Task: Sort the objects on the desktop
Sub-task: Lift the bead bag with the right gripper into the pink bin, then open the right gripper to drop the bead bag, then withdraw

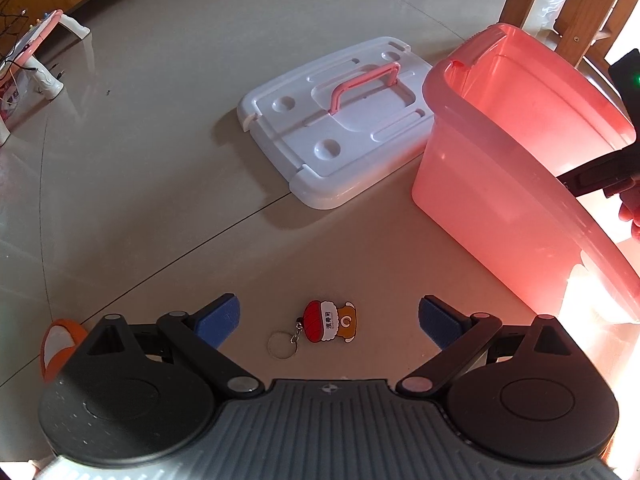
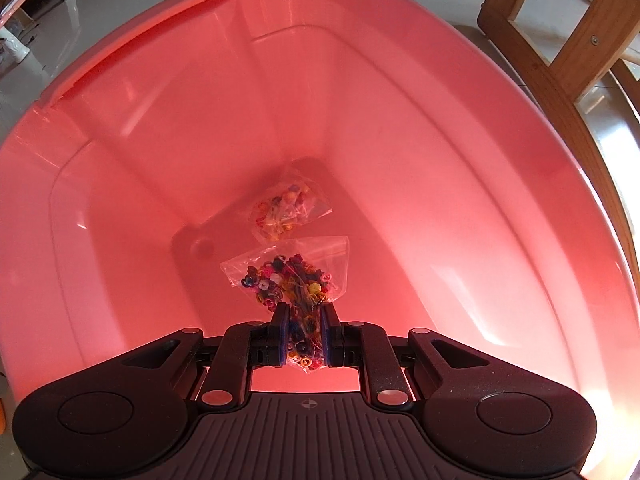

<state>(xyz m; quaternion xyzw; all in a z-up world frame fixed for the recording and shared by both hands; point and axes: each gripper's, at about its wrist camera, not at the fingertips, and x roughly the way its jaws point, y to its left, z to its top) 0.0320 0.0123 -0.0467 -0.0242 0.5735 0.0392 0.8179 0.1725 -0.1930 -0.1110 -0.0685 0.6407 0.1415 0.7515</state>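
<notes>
Looking along my left gripper, I am holding its blue fingers spread wide and gripping nothing. A keychain with a red and orange charm is lying on the floor directly between the fingertips, touching neither. Ahead and to the right the pink bin is standing open, and its white lid with a pink handle is lying flat just left of it. An orange object is peeking out beside my left finger linkage.

Through the right camera, I am holding my right gripper inside the bin, its jaws pinched on a clear bag of coloured beads. A second bead bag is lying on the bottom, further ahead.
</notes>
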